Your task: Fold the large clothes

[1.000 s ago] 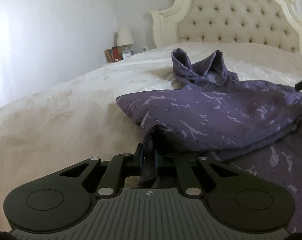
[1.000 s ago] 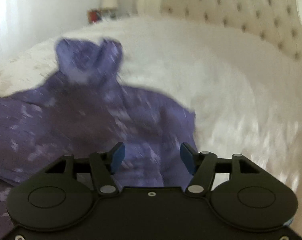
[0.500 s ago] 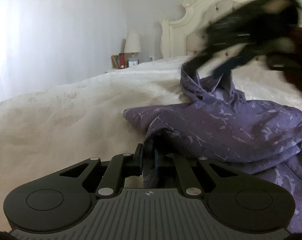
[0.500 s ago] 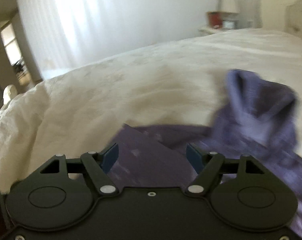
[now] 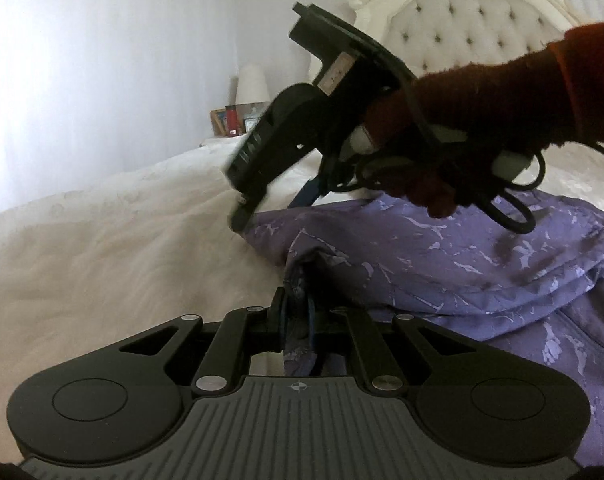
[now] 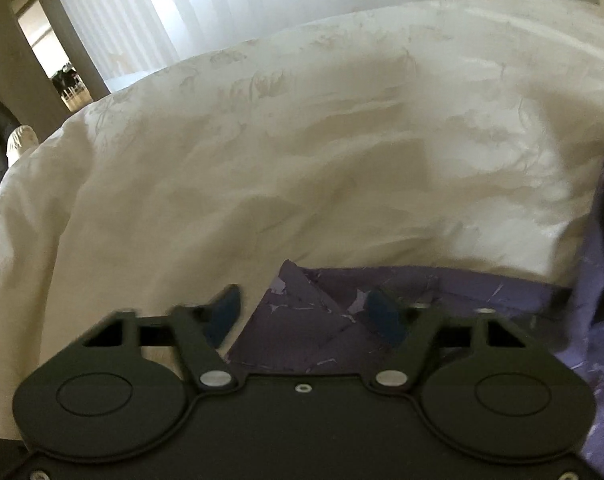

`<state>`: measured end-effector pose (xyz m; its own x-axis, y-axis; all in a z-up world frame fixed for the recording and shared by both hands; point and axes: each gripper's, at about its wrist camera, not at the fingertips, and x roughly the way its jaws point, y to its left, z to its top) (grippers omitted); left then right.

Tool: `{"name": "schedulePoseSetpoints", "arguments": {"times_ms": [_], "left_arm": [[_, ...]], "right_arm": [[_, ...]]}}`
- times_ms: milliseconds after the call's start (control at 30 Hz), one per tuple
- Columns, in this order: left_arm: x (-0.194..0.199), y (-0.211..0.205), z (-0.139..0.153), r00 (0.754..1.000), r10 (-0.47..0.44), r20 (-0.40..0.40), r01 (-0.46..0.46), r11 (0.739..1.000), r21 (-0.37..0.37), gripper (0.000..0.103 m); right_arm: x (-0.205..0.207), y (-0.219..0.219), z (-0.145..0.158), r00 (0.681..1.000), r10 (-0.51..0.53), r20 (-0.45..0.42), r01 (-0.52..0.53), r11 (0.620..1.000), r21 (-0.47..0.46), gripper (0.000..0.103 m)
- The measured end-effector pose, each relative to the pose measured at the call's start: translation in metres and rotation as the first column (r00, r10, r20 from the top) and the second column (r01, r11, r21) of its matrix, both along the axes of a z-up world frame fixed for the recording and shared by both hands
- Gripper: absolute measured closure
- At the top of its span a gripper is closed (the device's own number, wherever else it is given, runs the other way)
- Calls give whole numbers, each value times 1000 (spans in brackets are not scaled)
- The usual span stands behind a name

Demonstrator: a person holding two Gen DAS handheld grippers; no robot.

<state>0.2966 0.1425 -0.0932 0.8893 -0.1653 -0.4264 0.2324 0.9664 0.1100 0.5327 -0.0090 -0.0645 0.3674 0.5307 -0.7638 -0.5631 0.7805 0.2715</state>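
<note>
A purple patterned hoodie [image 5: 441, 264] lies partly folded on the cream bedspread [image 5: 122, 248]. My left gripper [image 5: 298, 316] is shut on a bunched edge of the hoodie at its near left side. My right gripper [image 6: 305, 316] is open, its blue pads on either side of a folded corner of the hoodie [image 6: 302, 320], low over the bed. In the left wrist view the right gripper [image 5: 270, 204] reaches across from the right, held by a hand in a dark red glove, tip down at the hoodie's far left edge.
A tufted cream headboard [image 5: 481, 32] stands at the back. A nightstand with a lamp [image 5: 252, 84] and small items is beyond the bed. White curtains [image 6: 162, 12] and a doorway [image 6: 50, 56] lie past the bed's left edge.
My right gripper has swung left across the hoodie and dropped to its left corner, still open. My left gripper keeps its hold on the fabric edge and has hardly moved.
</note>
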Motion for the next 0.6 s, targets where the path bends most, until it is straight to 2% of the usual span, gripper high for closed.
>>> {"name": "schedulePoseSetpoints", "arguments": {"times_ms": [33, 67, 167, 300, 367, 400, 433, 500, 600], "left_arm": [[0, 0, 0, 1000, 5, -3, -5, 1000, -3, 94], [-1, 1, 0, 1000, 8, -9, -8, 1000, -12, 94], [-3, 2, -2, 999, 21, -24, -21, 999, -34, 94], [3, 6, -8, 996, 54, -73, -58, 997, -47, 94], [6, 11, -10, 990, 73, -120, -81, 995, -61, 97], [7, 14, -11, 987, 83, -136, -93, 994, -66, 96], [7, 16, -10, 986, 98, -137, -108, 992, -69, 95], [4, 18, -5, 985, 125, -119, -131, 990, -52, 95], [-2, 21, 10, 986, 162, -41, -164, 985, -52, 95]], "right_arm": [[-1, 0, -2, 1000, 4, -9, -4, 1000, -2, 92], [-3, 0, -2, 1000, 12, -6, -12, 1000, -4, 93], [-11, 6, 3, 991, 20, 136, -17, 1000, -23, 94], [-1, 16, -16, 988, -35, 147, 43, 998, -49, 94], [-1, 22, -24, 985, -37, 166, 50, 996, -75, 88], [0, 21, -25, 984, -52, 172, 62, 996, -57, 74], [0, 16, -22, 981, -78, 179, 84, 996, -26, 46], [-5, 4, -10, 967, -137, 213, 131, 990, 41, 24], [-25, -18, 15, 942, -181, 284, 158, 982, 101, 26]]}}
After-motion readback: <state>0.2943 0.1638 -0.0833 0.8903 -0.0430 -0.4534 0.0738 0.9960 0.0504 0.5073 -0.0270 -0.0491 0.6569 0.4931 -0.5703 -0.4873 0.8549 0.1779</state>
